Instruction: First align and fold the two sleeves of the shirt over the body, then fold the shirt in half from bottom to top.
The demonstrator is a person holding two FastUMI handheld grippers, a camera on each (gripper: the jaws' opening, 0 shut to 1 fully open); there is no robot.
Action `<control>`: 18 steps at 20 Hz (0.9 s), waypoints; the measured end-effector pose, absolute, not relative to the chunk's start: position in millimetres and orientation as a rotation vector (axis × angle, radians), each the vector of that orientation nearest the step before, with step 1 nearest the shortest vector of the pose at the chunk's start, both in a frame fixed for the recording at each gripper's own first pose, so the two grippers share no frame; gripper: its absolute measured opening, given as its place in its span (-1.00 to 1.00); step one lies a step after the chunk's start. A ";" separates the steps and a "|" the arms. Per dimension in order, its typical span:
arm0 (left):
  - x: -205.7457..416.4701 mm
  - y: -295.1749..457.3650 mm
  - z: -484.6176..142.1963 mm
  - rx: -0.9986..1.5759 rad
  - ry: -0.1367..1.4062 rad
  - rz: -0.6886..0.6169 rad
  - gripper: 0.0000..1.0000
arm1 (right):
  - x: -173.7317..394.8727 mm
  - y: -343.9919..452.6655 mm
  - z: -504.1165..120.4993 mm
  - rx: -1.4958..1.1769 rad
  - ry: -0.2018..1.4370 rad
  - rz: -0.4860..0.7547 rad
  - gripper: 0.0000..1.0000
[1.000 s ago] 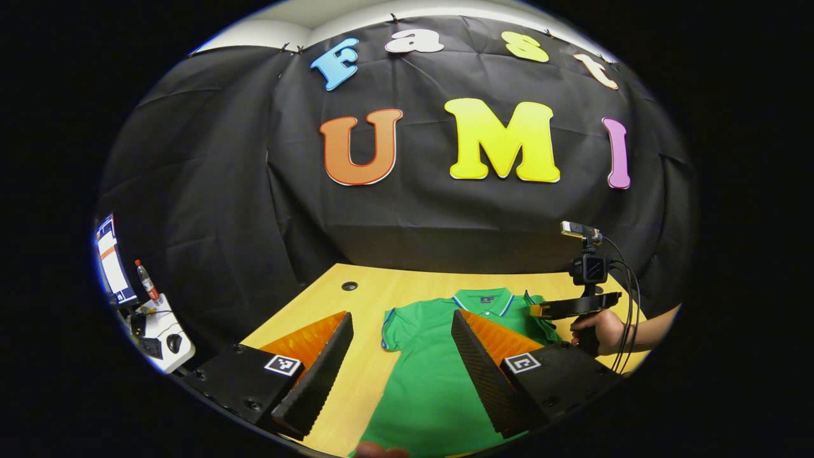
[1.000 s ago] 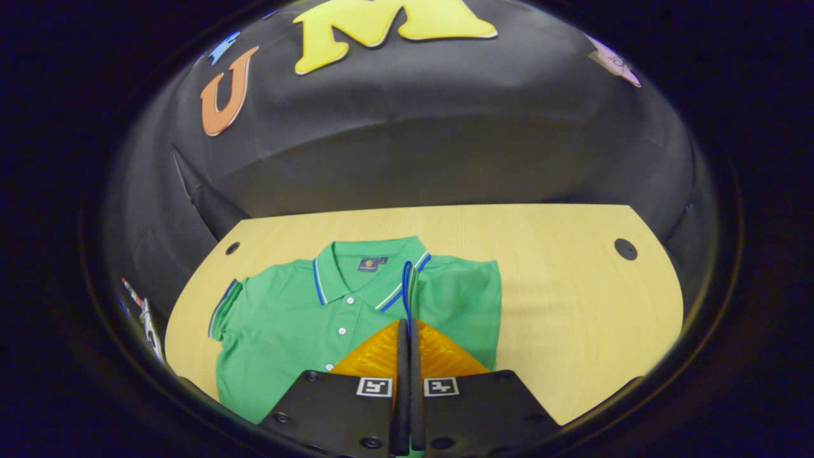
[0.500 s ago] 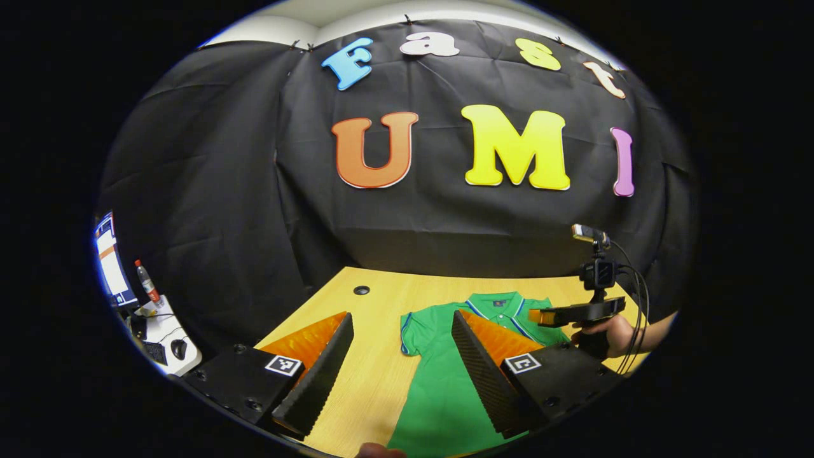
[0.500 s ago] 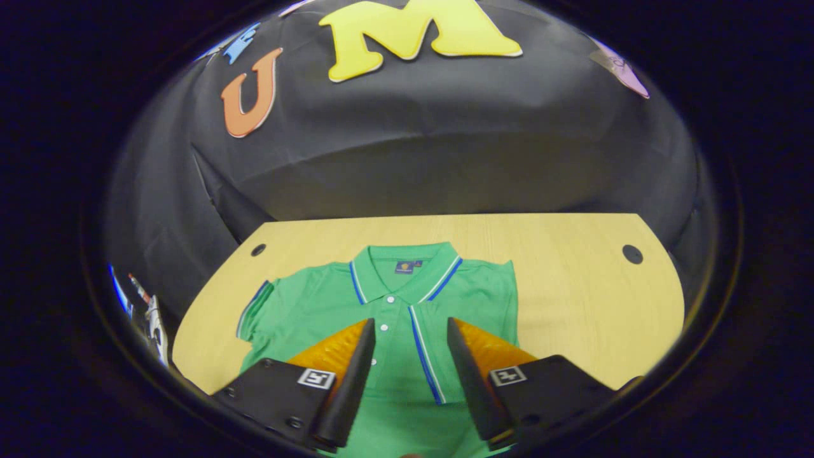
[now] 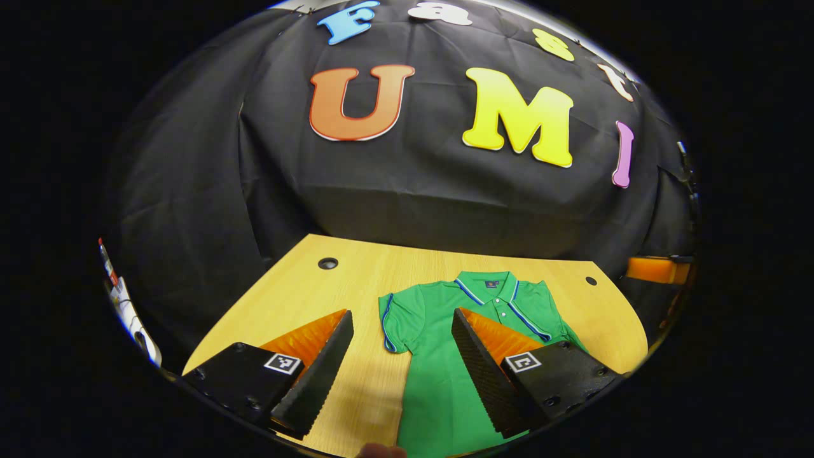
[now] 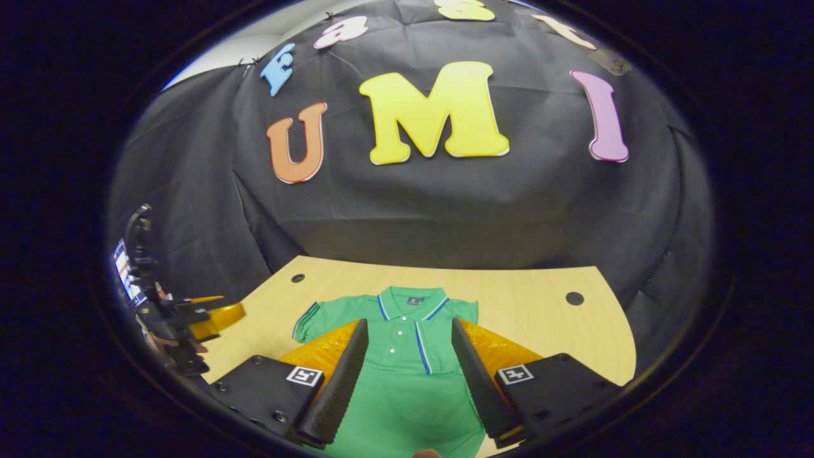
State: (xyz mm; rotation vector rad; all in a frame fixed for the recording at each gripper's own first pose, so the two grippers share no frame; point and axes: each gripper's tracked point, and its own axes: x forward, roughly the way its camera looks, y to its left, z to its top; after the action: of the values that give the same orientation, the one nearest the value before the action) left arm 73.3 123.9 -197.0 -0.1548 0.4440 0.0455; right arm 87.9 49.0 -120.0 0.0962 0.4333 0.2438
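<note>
We hold the left hand-held gripper [image 5: 400,362] released above the worktop [image 5: 299,286], its gap framing the unfolded sleeve [image 5: 395,318] of the green shirt [image 5: 445,381] just ahead, while our right hand-held gripper [image 6: 407,375] hangs released over the shirt's body.

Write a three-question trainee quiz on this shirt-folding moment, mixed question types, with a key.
1. True or false: the right gripper is shut on the shirt's collar.
2. Which sleeve is already folded over the body: A) the one with the striped edge lying down the front, B) the one sticking out, C) both?
3. Fill in: the left gripper is ____.

Key: 1 false, its fingers stand apart; 2 A; 3 open.
</note>
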 end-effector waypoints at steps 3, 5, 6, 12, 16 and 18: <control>90.8 121.2 -225.5 -0.198 0.500 0.008 1.00 | 60.1 33.0 -113.8 0.097 0.434 0.208 0.68; 107.6 125.0 -244.1 -0.213 0.528 0.010 1.00 | 43.9 25.6 -116.8 0.090 0.448 0.190 0.66; 116.1 127.3 -255.2 -0.220 0.541 0.010 1.00 | 38.0 22.2 -117.3 0.087 0.453 0.183 0.89; 163.1 151.0 -306.4 -0.211 0.609 0.018 1.00 | 27.6 15.5 -110.9 0.093 0.469 0.182 0.91; 181.2 155.1 -333.9 -0.176 0.648 -0.001 1.00 | 29.0 15.1 -122.0 0.081 0.504 0.192 0.83; 187.1 156.3 -346.0 -0.156 0.667 -0.001 0.84 | 29.9 13.6 -131.3 0.075 0.530 0.196 0.83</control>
State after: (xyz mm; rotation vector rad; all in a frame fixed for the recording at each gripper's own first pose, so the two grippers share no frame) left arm 187.1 156.3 -346.0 -0.1557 0.6672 -0.0009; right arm 29.9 13.6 -131.3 0.0753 0.5300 0.1960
